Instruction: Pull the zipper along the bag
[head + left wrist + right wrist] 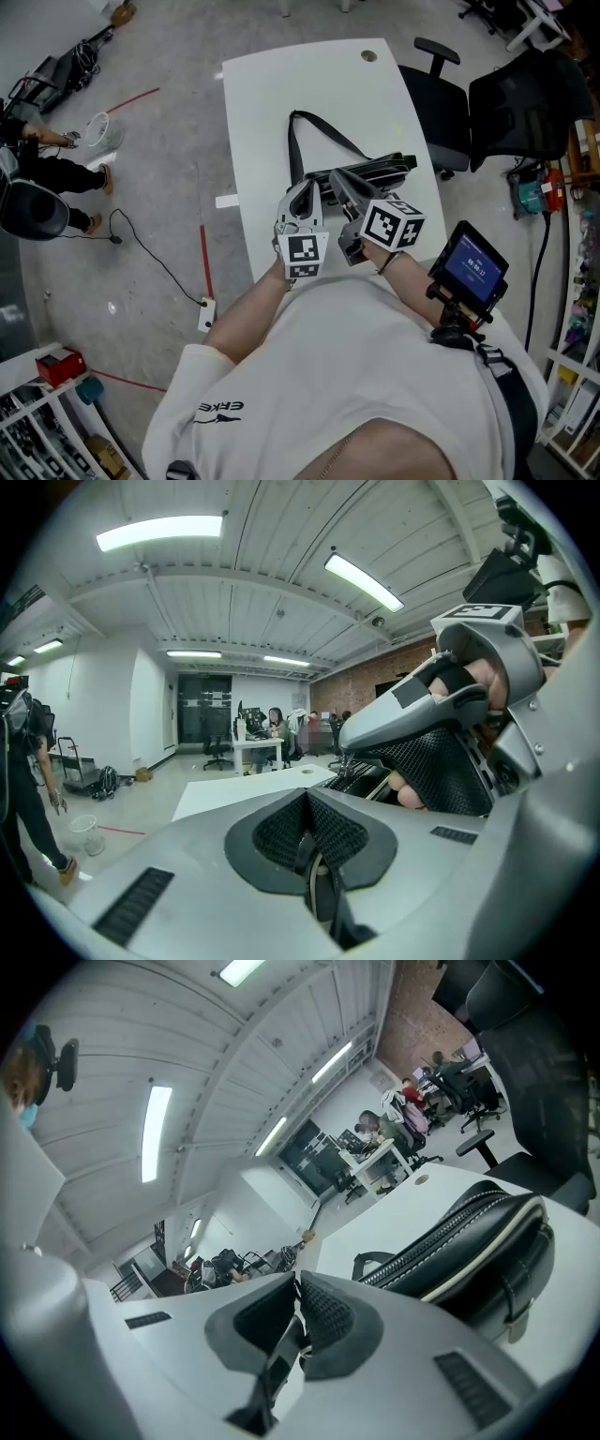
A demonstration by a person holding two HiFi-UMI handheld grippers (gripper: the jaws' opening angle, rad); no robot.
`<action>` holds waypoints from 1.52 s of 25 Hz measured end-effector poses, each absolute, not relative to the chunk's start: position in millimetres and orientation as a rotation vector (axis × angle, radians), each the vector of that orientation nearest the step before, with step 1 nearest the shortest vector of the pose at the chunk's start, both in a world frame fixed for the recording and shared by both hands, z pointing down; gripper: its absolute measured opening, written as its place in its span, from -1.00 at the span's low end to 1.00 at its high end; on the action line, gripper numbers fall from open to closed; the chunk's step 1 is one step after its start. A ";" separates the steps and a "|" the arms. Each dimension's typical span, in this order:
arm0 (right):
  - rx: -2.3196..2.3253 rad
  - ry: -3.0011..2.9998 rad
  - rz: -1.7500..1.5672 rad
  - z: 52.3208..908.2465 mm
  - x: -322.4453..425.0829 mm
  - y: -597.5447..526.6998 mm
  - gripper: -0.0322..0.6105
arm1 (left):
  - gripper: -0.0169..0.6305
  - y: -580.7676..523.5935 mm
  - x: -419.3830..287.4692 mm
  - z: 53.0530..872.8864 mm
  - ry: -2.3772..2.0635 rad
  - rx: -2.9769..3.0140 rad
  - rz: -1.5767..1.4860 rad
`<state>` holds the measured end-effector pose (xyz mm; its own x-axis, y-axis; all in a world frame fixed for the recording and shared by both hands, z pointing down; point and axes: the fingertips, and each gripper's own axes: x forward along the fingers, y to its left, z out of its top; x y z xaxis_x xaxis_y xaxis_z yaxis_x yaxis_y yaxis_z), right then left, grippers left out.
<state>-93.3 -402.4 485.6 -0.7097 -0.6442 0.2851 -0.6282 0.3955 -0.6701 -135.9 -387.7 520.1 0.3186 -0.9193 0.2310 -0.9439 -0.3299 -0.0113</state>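
A black bag lies on its side on the white table, its strap looping toward the far end. In the right gripper view the bag shows its zipper running along the top, closed where visible. My left gripper hovers just left of the bag, jaws shut with nothing seen between them. My right gripper is raised beside the bag's near end, apart from it, jaws also shut and empty. The right gripper's body fills the right of the left gripper view.
Two black office chairs stand right of the table. A small screen on a mount sits at the person's right side. A seated person and cables are on the floor at left. A round grommet marks the table's far end.
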 end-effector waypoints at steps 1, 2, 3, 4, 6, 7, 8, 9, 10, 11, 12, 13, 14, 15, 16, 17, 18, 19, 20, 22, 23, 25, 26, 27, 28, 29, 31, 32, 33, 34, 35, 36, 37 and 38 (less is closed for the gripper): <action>-1.187 2.611 -1.239 486.3 -96.9 -401.6 -0.85 | -0.94 -387.3 -138.0 520.2 -1.736 2.447 0.292; -1.186 2.616 -1.240 487.3 -102.0 -400.8 -0.85 | -0.94 -386.8 -141.7 520.7 -1.733 2.448 0.286; -1.186 2.620 -1.241 488.5 -106.7 -400.1 -0.85 | -0.94 -386.4 -145.2 521.3 -1.730 2.448 0.280; -1.187 2.623 -1.241 489.8 -109.7 -399.6 -0.85 | -0.94 -386.0 -147.3 521.9 -1.728 2.448 0.276; -1.184 2.626 -1.244 491.7 -111.1 -398.5 -0.85 | -0.94 -385.2 -146.9 523.2 -1.724 2.448 0.269; -1.182 2.627 -1.245 492.0 -110.9 -398.1 -0.85 | -0.94 -385.1 -145.7 523.4 -1.724 2.448 0.265; -1.179 2.628 -1.247 491.9 -110.8 -397.7 -0.85 | -0.94 -385.1 -144.4 523.0 -1.723 2.447 0.261; -1.178 2.628 -1.249 491.5 -110.5 -397.5 -0.85 | -0.94 -385.2 -143.1 522.0 -1.721 2.446 0.258; -1.176 2.630 -1.252 490.8 -110.0 -397.1 -0.85 | -0.94 -385.2 -141.3 520.6 -1.718 2.446 0.254; -1.173 2.633 -1.256 490.0 -109.3 -396.6 -0.85 | -0.94 -385.0 -138.9 519.2 -1.715 2.445 0.252; -1.169 2.636 -1.258 489.5 -108.5 -395.9 -0.85 | -0.94 -384.7 -136.5 518.3 -1.712 2.445 0.250; -1.167 2.639 -1.260 489.7 -108.6 -395.3 -0.85 | -0.94 -384.4 -135.0 518.2 -1.710 2.444 0.247; -1.166 2.641 -1.261 490.6 -109.7 -395.0 -0.85 | -0.94 -384.4 -134.9 519.0 -1.707 2.442 0.242; -1.166 2.642 -1.260 492.0 -111.6 -395.1 -0.85 | -0.94 -384.5 -136.1 520.2 -1.705 2.439 0.235; -1.166 2.644 -1.259 493.2 -113.7 -395.3 -0.85 | -0.94 -384.8 -137.7 521.3 -1.703 2.436 0.226; -1.165 2.647 -1.259 494.1 -115.2 -395.6 -0.85 | -0.94 -385.0 -139.0 522.1 -1.699 2.433 0.216; -1.162 2.651 -1.261 494.9 -116.2 -395.6 -0.85 | -0.94 -385.2 -139.4 522.6 -1.695 2.430 0.207; -1.159 2.655 -1.263 495.5 -117.0 -395.3 -0.85 | -0.94 -385.1 -139.0 522.8 -1.689 2.428 0.198; -1.156 2.660 -1.266 496.1 -117.8 -394.6 -0.85 | -0.94 -385.0 -138.3 522.8 -1.685 2.426 0.191; -1.152 2.667 -1.269 497.2 -119.7 -392.8 -0.84 | -0.94 -384.3 -137.6 522.5 -1.678 2.416 0.173; -1.149 2.669 -1.270 497.8 -120.3 -392.2 -0.84 | -0.94 -384.0 -137.6 522.6 -1.676 2.410 0.163; -1.144 2.670 -1.272 498.8 -120.7 -392.2 -0.84 | -0.94 -383.7 -137.5 523.3 -1.669 2.406 0.147; -1.143 2.670 -1.271 499.2 -120.6 -392.5 -0.84 | -0.94 -383.7 -137.4 523.7 -1.666 2.407 0.142; -1.144 2.670 -1.270 499.6 -120.2 -392.8 -0.84 | -0.94 -383.9 -137.2 524.1 -1.663 2.408 0.139; -1.146 2.669 -1.270 499.7 -119.7 -393.2 -0.84 | -0.94 -384.2 -137.2 524.2 -1.660 2.409 0.137; -1.147 2.667 -1.269 499.5 -119.4 -393.6 -0.84 | -0.94 -384.5 -137.2 524.0 -1.658 2.410 0.134; -1.145 2.662 -1.271 498.6 -119.5 -394.4 -0.84 | -0.94 -385.4 -137.6 523.1 -1.653 2.406 0.124; -1.142 2.658 -1.274 498.1 -119.8 -394.7 -0.84 | -0.94 -385.8 -138.0 522.7 -1.650 2.404 0.116; -1.139 2.653 -1.278 497.7 -120.0 -394.9 -0.84 | -0.94 -386.0 -138.4 522.6 -1.647 2.400 0.107; -1.136 2.647 -1.282 497.5 -120.0 -395.0 -0.84 | -0.94 -386.3 -138.7 522.6 -1.642 2.396 0.095; -1.132 2.640 -1.288 497.5 -119.7 -395.2 -0.84 | -0.94 -386.5 -139.1 522.7 -1.636 2.389 0.080; -1.129 2.632 -1.294 497.7 -119.3 -395.4 -0.84 | -0.94 -386.7 -139.7 523.0 -1.630 2.381 0.063; -1.126 2.626 -1.299 497.8 -119.1 -395.6 -0.84 | -0.94 -386.9 -140.7 523.4 -1.623 2.372 0.045; -1.125 2.621 -1.302 498.0 -118.9 -395.6 -0.84 | -0.94 -386.7 -142.3 524.2 -1.618 2.360 0.031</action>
